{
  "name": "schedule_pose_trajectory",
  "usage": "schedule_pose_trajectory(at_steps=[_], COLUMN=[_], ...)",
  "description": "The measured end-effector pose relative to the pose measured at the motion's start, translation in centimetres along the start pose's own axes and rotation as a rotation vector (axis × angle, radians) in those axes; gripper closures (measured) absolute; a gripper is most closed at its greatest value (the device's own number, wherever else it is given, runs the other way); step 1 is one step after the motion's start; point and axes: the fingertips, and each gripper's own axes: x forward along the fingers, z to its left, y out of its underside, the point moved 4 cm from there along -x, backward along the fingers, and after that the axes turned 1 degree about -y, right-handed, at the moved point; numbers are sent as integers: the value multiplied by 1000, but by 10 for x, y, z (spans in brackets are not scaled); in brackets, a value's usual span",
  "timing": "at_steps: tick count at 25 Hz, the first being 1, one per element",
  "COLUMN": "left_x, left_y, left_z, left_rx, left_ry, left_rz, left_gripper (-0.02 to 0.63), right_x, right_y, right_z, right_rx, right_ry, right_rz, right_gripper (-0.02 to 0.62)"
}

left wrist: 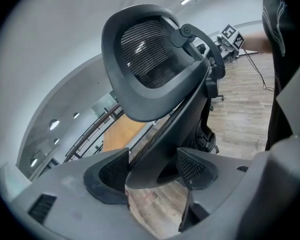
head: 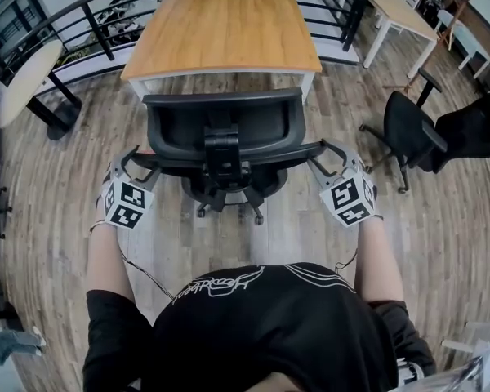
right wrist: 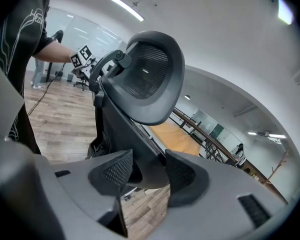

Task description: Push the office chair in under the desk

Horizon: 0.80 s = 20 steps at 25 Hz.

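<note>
A black mesh office chair (head: 220, 129) stands with its back toward me, just in front of the near edge of the wooden desk (head: 224, 31). My left gripper (head: 136, 163) is shut on the left edge of the backrest, and my right gripper (head: 320, 155) is shut on the right edge. In the left gripper view the pads (left wrist: 112, 171) pinch the backrest frame (left wrist: 162, 149) below the headrest (left wrist: 150, 59). In the right gripper view the pads (right wrist: 117, 170) clamp the frame (right wrist: 140, 134) in the same way. The chair's seat is hidden behind its back; its castor base (head: 229, 202) shows below.
A second black chair (head: 412, 129) stands on the wood floor at the right. A white table (head: 400, 11) is at the back right and a round table (head: 24, 76) at the left. A black railing (head: 98, 23) runs behind the desk.
</note>
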Motion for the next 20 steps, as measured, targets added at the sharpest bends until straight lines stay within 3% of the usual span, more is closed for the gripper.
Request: schedule_pose_trajectory(at_steps=[9, 15, 20], left_x=[45, 91, 109], left_y=[-12, -31, -25], left_z=[34, 92, 92], left_rx=[13, 21, 31], left_ry=[-14, -7, -6], left_rz=[13, 16, -1], left_gripper=[314, 314, 314], right_x=[43, 96, 109], right_y=[-7, -36, -27], right_z=[-33, -79, -76], right_rx=[-5, 11, 19], right_ry=[-5, -1, 12], right_rz=[-8, 2, 11], right_gripper=[364, 364, 364])
